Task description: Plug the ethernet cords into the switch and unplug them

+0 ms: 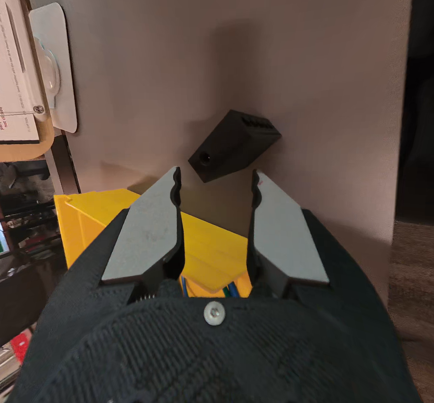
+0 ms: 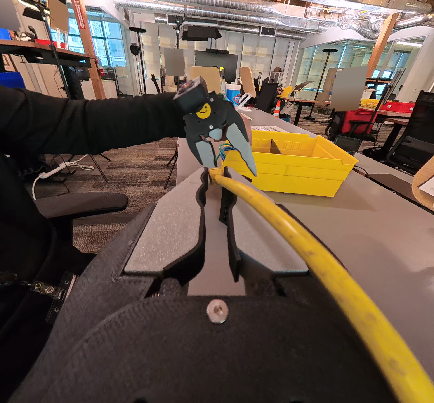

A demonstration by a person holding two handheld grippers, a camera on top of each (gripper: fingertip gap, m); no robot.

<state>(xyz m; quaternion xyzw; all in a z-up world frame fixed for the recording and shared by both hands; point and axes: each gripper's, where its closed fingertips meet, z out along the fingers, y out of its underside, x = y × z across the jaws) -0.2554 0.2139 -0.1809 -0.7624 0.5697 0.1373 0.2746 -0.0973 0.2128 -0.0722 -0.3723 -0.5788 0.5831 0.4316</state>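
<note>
**Yellow cord gripped in the right gripper, left gripper open above the switch**

Left wrist view: The left gripper [image 1: 216, 180] hangs above the grey table [image 1: 141, 86] with its jaws wide apart and nothing between them. Just beyond its fingertips lies the switch [image 1: 234, 144], a small black box resting on the table at a slant, apart from both fingers. A row of ports shows on the end of the switch that points away from the gripper, and a single round socket on the nearer end. No cord is plugged into it. On the near side of the switch, under the gripper, sits a yellow bin [image 1: 94, 215], with blue and green cords [image 1: 231, 289] showing inside it between the finger bases. To the left of the switch, well apart, a white card [image 1: 58, 67] and a cardboard box [image 1: 18, 62] stand at the table's edge.

Right wrist view: The right gripper [image 2: 215, 175] has its jaws nearly closed on the plug end of a yellow cord [image 2: 305, 250]. The cord runs back over the right finger and out of the picture at lower right. Just beyond the plug, the left gripper [image 2: 231, 166] points down on a black sleeve [image 2: 94, 121], jaws apart and empty. Behind it the yellow bin [image 2: 293, 175] rests on the table [image 2: 375, 239]. The switch is not visible in this view.
</note>
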